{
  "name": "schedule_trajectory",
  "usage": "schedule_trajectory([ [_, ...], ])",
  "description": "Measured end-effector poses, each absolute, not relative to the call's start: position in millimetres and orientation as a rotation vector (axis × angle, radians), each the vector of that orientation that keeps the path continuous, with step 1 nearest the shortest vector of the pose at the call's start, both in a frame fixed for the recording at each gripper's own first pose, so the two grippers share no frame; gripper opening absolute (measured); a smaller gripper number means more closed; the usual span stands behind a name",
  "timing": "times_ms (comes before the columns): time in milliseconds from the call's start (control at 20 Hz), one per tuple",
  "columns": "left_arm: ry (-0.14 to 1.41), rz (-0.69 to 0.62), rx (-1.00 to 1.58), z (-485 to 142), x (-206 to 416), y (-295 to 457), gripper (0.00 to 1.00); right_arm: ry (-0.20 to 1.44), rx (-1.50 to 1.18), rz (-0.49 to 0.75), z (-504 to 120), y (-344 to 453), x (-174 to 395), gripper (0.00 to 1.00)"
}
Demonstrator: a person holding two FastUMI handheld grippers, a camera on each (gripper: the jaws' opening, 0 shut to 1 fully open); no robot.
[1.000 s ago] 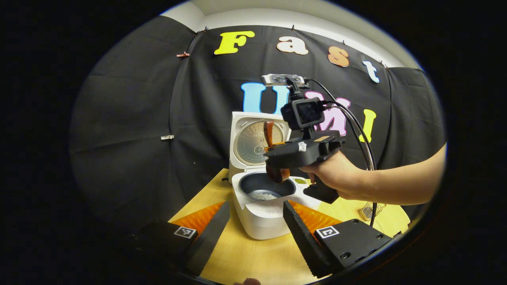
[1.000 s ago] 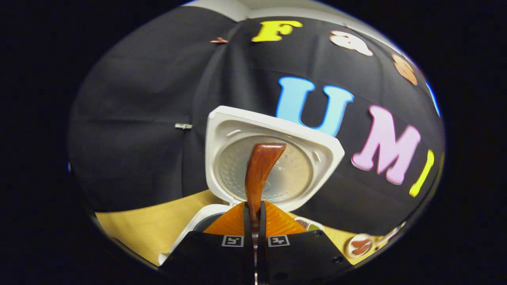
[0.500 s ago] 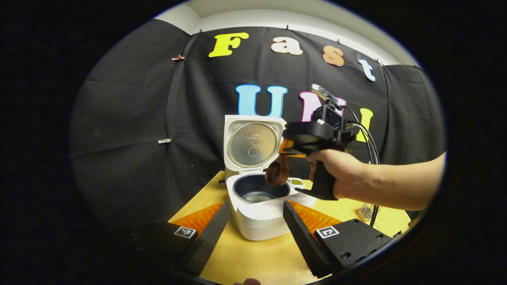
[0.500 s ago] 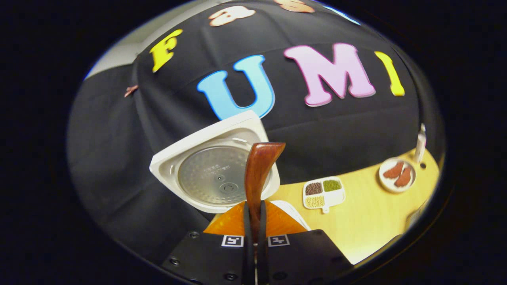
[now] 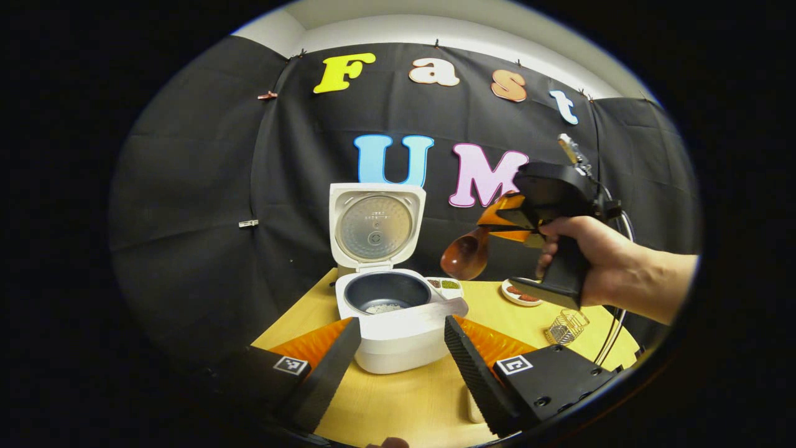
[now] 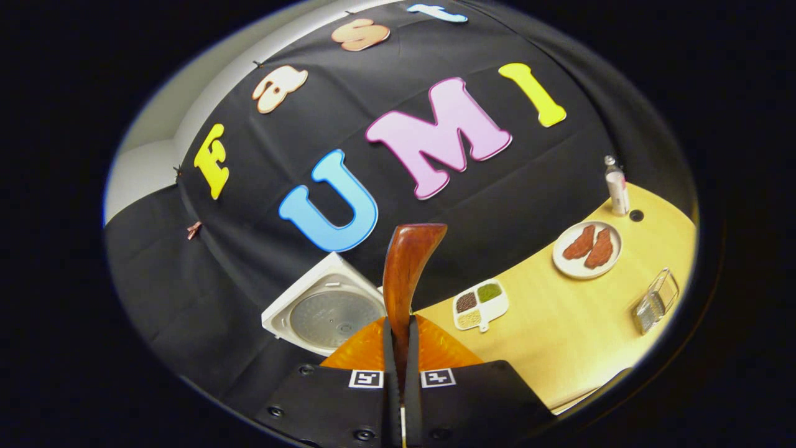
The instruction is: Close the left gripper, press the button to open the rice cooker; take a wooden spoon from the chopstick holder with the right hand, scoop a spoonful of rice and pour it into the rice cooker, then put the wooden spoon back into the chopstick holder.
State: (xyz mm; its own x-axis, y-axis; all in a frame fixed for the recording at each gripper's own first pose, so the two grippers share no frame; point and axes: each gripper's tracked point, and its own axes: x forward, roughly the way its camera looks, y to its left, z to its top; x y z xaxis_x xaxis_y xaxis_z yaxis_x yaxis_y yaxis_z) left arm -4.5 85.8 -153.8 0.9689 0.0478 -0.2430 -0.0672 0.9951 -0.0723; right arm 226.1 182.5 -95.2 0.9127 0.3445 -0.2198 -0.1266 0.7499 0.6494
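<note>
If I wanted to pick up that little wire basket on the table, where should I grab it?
Probably by its top rim, coming down from above. The wire basket stands upright on the table with its open mouth up, apart from the plate, so one finger could slip inside.

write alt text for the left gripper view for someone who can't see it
A hand holds the right gripper, shut on a brown wooden spoon, right of an open white rice cooker holding some rice, on a yellow wooden table.

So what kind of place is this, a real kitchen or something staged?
Likely a staged kitchen booth, not a home: black cloth wall behind a pale wooden table holding an open white rice cooker, a divided white tray of grains and a wire chopstick holder.
</note>
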Motion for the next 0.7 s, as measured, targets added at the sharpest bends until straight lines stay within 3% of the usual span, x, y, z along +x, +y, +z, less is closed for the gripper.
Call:
schedule_trajectory([
  [700, 0.265, 0.047, -0.058, -150.0, -1.5, 27.4, 0.94, 0.304, 0.654, -0.003, -162.7, -76.2, 205.6, 0.07],
])
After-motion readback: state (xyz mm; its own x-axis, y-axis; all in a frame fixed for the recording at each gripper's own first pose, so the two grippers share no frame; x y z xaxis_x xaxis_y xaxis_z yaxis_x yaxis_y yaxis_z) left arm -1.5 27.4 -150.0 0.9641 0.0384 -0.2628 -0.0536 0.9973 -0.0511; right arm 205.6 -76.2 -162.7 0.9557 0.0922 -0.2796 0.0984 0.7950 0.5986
